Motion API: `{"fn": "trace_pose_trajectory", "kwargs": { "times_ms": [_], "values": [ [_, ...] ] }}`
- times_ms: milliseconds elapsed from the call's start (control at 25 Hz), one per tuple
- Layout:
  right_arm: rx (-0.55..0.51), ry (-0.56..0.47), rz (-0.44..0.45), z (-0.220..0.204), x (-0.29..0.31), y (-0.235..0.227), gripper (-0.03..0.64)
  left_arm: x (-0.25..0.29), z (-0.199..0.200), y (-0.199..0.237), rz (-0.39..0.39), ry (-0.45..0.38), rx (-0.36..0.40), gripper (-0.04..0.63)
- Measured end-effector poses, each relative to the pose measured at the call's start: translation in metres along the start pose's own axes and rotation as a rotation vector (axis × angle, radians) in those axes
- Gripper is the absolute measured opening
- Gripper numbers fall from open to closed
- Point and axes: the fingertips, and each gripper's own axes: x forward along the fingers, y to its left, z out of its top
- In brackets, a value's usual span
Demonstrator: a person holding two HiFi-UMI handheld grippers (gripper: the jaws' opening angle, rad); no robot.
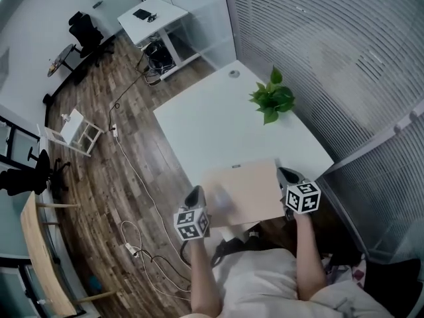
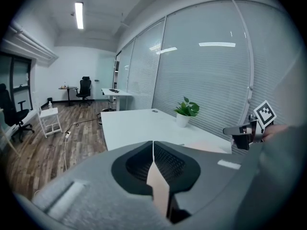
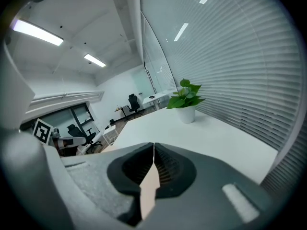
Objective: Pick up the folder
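Left gripper (image 1: 196, 194) and right gripper (image 1: 287, 176) each pinch an edge of one thin, flat beige folder (image 1: 248, 189). Beyond them: one smooth white table (image 1: 212, 124), one leafy potted plant (image 1: 273, 101).

Grey left gripper (image 1: 195, 192), checkered marker cube (image 1: 191, 223), pale top (image 1: 255, 280)

Folder (image 1: 255, 187) matt beige card. Table (image 1: 212, 124) smooth white, low sheen. Floor (image 1: 99, 177) dark wood planks, slight gloss.

On the table (image 1: 212, 134), plant (image 1: 273, 101) stands behind folder (image 1: 248, 189).
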Motion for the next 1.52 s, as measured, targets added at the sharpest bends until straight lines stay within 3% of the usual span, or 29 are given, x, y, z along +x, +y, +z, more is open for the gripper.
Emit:
{"fn": "trace_pose_trajectory", "kwargs": {
  "times_ms": [320, 720, 840, 1240, 1520],
  "values": [
    [0.061, -0.002, 0.066, -0.021, 0.004, 0.002, 0.014, -0.008, -0.029, 0.006, 0.032, 0.045, -0.006, 0.012],
    [-0.007, -0.014, 0.089, -0.012, -0.003, 0.018, 0.051, -0.003, -0.028, 0.002, 0.0, 0.024, -0.028, 0.012],
    [-0.026, -0.009, 0.078, -0.016, -0.01, 0.019, 0.064, -0.003, -0.027, 0.003, 0.006, 0.014, -0.05, 0.08],
    [-0.018, 0.038, 0.07, -0.037, -0.011, 0.014, 0.105, 0.001, -0.051, 0.005, -0.014, 0.056, -0.11, 0.149],
    [0.045, 0.074, 0.081, -0.041, -0.004, 0.021, 0.185, 0.004, -0.061, 0.011, -0.038, 0.076, -0.19, 0.194]
  ]
}}
